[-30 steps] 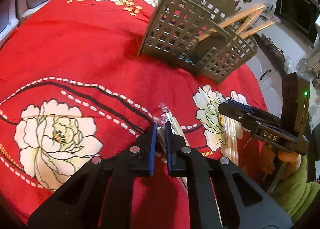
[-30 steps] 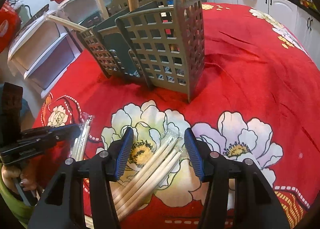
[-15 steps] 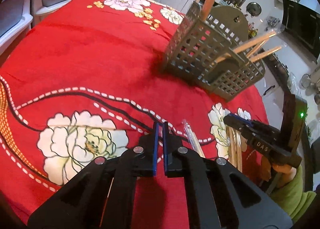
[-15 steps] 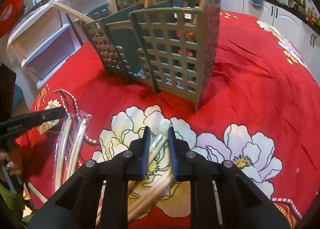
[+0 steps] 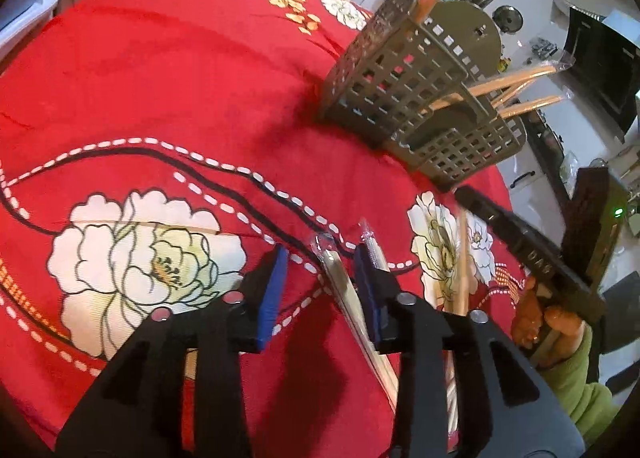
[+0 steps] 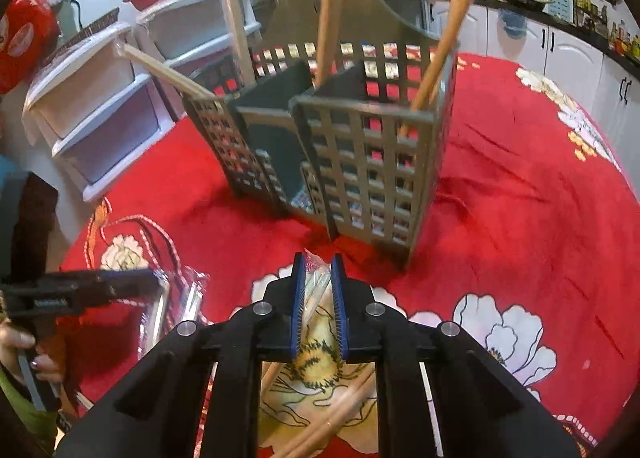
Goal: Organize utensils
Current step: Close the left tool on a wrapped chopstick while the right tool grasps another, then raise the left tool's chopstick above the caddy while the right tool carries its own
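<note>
A grey slotted utensil caddy [image 6: 360,162] stands on the red flowered tablecloth, with wooden sticks upright in it; it also shows in the left wrist view [image 5: 416,98]. My right gripper [image 6: 318,298] is shut on a plastic-wrapped chopstick pair [image 6: 312,290], lifted above the cloth in front of the caddy. My left gripper [image 5: 320,286] is open over the cloth, its jaws on either side of a wrapped chopstick pair [image 5: 340,290] lying there. A second wrapped pair [image 5: 374,248] lies next to the right finger. More loose chopsticks [image 6: 320,430] lie below the right gripper.
White plastic drawers [image 6: 100,106] stand beyond the table's left edge. Kitchen cabinets [image 6: 560,54] run along the back right. The tablecloth [image 5: 160,58] stretches far left of the caddy. The right gripper shows in the left wrist view [image 5: 520,250].
My left gripper opened and now straddles a wrapped pair on the cloth. My right gripper, closed on its wrapped pair, lifted and moved nearer the caddy.
</note>
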{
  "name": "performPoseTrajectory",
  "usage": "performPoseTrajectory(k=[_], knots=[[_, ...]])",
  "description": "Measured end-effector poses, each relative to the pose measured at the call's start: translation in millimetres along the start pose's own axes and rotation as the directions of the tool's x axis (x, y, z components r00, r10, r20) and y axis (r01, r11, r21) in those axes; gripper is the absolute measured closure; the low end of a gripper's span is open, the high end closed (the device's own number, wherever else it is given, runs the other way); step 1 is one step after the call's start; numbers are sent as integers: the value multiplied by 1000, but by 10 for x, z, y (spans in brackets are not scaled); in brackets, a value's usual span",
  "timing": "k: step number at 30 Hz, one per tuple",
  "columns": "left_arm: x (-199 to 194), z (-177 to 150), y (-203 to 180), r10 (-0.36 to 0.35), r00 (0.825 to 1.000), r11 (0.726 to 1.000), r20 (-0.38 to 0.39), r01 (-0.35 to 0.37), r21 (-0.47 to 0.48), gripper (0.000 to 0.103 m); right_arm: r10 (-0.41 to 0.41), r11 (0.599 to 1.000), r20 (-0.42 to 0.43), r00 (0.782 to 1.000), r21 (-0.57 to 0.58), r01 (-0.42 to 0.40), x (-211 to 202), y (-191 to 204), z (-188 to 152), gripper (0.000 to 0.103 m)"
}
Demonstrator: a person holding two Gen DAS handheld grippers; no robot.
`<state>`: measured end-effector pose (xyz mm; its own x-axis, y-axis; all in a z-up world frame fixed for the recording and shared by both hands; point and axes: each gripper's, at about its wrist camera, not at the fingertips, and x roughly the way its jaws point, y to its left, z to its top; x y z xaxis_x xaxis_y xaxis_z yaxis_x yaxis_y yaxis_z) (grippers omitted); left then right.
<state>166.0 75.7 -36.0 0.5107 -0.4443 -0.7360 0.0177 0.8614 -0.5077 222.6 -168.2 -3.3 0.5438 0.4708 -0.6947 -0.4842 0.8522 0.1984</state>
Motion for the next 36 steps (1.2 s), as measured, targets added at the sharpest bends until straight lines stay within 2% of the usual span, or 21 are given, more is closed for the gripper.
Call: performPoseTrajectory(k=[5, 6, 7, 8, 10, 15, 22, 29, 36], knots=[[74, 38, -78, 14, 1000, 1000, -2, -14, 24, 75, 12, 1000, 64, 998, -3, -11, -190, 31, 132, 94], [87, 45, -97, 22, 1000, 999, -1, -22, 33, 82, 11, 1000, 75, 997, -6, -11, -227, 38, 164, 94], [111, 57, -119, 33, 999, 998, -2, -33, 46, 98, 9, 1000, 90, 996, -8, -9, -271, 44, 198, 94], [127, 72, -133, 31, 999, 999, -7, -30, 45, 100, 10, 1000, 100, 995, -11, -9, -308, 51, 226, 95], [115, 96, -175, 26, 1000, 998, -2, -26, 51, 101, 13, 1000, 121, 993, -15, -11, -387, 65, 280, 95], [-112, 270, -417, 17, 996, 993, 83, -26, 115, 101, 18, 999, 175, 984, -31, -13, -577, 100, 388, 97], [-595, 574, -774, -42, 974, 979, 222, -4, 203, 102, 27, 999, 245, 969, -47, -16, -821, 153, 526, 97], [-815, 747, -1084, -92, 951, 966, 294, 13, 258, 102, 36, 998, 307, 951, -61, -18, -1053, 209, 627, 98], [-907, 858, -1282, -127, 936, 957, 329, 28, 290, 103, 34, 998, 352, 935, -65, -12, -1223, 230, 691, 98]])
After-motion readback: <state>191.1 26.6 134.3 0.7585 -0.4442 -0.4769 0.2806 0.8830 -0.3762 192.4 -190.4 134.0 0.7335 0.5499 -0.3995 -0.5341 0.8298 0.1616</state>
